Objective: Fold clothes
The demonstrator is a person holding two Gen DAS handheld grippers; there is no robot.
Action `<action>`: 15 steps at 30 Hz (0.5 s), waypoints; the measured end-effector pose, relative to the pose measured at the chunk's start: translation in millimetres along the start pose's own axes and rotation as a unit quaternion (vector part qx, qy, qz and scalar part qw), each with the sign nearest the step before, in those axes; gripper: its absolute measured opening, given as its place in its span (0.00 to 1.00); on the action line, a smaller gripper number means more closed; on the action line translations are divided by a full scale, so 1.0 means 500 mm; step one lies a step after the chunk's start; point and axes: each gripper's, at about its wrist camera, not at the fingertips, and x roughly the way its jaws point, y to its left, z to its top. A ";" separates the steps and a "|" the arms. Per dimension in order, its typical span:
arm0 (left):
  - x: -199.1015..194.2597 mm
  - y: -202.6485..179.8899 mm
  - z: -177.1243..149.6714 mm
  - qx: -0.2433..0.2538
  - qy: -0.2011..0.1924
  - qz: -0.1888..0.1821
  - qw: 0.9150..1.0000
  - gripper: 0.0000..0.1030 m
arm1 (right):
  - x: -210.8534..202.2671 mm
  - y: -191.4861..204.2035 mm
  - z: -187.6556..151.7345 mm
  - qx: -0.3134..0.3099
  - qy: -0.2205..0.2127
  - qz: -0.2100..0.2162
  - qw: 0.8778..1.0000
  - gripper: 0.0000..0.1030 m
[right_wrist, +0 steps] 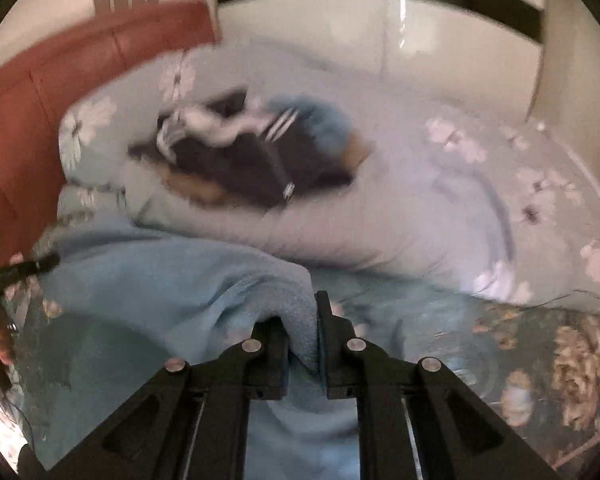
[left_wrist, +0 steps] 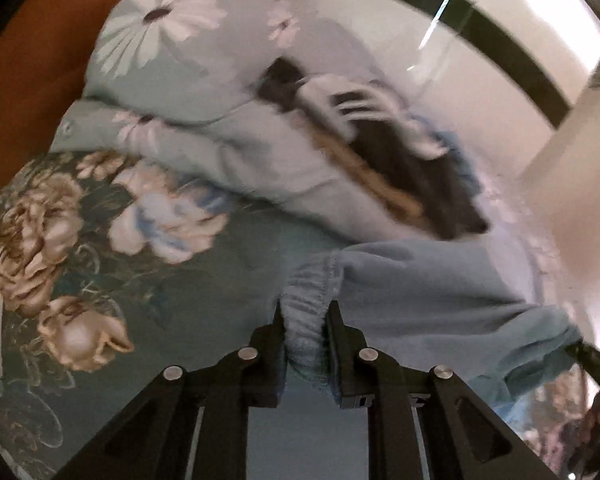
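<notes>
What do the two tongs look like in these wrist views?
Both the left tongs and the right tongs are matte black, with two flat, tapering fingers on angled linkage arms. Each carries four round silver pivot pins and triangular cut-outs in the outer arms. No cables, markings or sleeves are visible.

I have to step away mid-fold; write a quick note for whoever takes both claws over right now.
Left claw: shut on the elastic edge of the light blue garment.
Right claw: shut on another edge of the same garment.
The garment hangs between the two claws, lifted over the floral bedspread.
The pile of dark and striped clothes waits on the pale duvet behind.
Done: both edges gripped. No fold is visible yet.
Left: lay it flat, fold it, then work through the pile.
</notes>
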 end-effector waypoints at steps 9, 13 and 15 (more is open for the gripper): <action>0.046 0.084 -0.137 -0.039 0.048 0.012 0.998 0.17 | 0.101 0.074 -0.144 -0.013 0.128 0.069 0.989 0.11; 0.032 0.110 -0.203 -0.049 0.068 0.015 0.996 0.18 | 0.087 0.084 -0.196 -0.037 0.170 0.094 0.980 0.13; 0.026 0.117 -0.224 -0.051 0.075 0.016 0.996 0.18 | 0.079 0.085 -0.216 -0.048 0.186 0.097 0.977 0.15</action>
